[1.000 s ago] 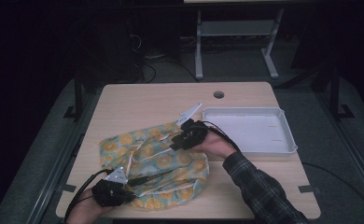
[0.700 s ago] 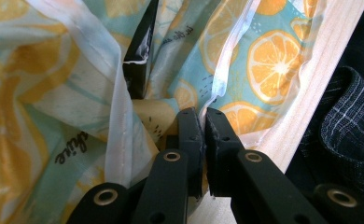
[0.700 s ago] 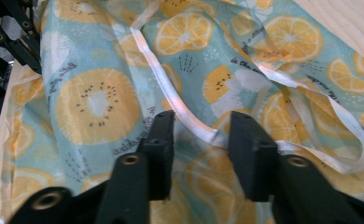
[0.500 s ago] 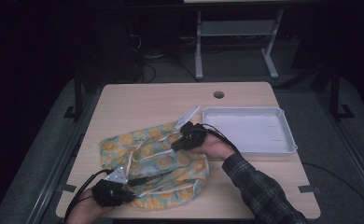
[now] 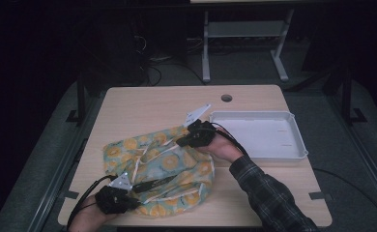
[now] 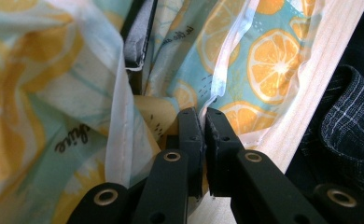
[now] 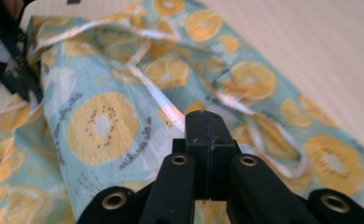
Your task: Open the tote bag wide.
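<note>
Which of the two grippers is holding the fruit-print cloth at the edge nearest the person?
The left gripper; the right gripper is at the far edge, near the white tray.

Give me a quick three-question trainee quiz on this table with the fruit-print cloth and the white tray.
1. True or false: the fruit-print cloth lies inside the white tray.
2. Which gripper is nearer the tray? A) left gripper B) right gripper
3. Fill in: the right gripper's jaws stand ___.

Key:
1. False. The cloth lies on the table beside the tray.
2. B.
3. Shut.
</note>
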The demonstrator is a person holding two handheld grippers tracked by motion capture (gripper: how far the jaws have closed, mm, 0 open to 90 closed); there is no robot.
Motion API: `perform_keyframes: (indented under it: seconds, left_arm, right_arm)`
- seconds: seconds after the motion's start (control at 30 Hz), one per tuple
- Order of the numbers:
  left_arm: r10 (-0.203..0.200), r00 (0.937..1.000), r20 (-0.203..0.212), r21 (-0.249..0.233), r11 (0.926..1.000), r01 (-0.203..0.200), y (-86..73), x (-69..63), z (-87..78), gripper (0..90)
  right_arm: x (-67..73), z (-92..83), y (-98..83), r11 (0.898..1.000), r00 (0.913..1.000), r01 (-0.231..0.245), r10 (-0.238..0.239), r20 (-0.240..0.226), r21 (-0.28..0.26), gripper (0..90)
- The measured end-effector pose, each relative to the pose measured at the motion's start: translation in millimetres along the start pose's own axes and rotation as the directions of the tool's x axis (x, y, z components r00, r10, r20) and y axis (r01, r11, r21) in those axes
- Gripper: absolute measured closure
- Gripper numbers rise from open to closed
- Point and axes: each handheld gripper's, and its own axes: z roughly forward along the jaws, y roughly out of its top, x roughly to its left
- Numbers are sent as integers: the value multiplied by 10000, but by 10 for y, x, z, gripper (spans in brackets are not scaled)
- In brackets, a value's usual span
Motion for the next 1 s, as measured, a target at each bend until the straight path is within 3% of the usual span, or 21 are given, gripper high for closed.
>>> perform_keyframes:
  seconds: [0.27, 0.47, 0.53, 0.77, 0.8, 1.0]
  left_arm:
    - [-165, 9998, 53, -140, 9998, 166, -10, 7, 6, 864]
    - [-179, 9998, 39, -164, 9997, 180, -11, 8, 5, 869]
    - [-169, 9999, 30, -164, 9997, 170, -12, 11, 5, 871]
    - [-127, 9999, 24, -176, 9998, 127, -12, 12, 4, 873]
    - [-150, 9999, 39, -177, 9997, 151, -12, 11, 5, 873]
    - [-210, 9997, 99, -223, 9995, 212, -16, 15, 6, 871]
  right_arm:
    - [-151, 17, 73, 9991, 9985, -232, 249, 481, -342, 900]
    - [-306, 102, 50, 9984, 9949, -533, 545, 852, -167, 900]
    - [-355, 142, 20, 9964, 9920, -836, 842, 945, -102, 899]
    - [-526, 336, -118, 9910, 9837, -1155, 1046, 1465, 679, 899]
    - [-531, 375, -136, 9871, 9815, -1375, 1247, 1456, 819, 899]
    - [-535, 532, -195, 9812, 9807, -1259, 1009, 1672, 1461, 898]
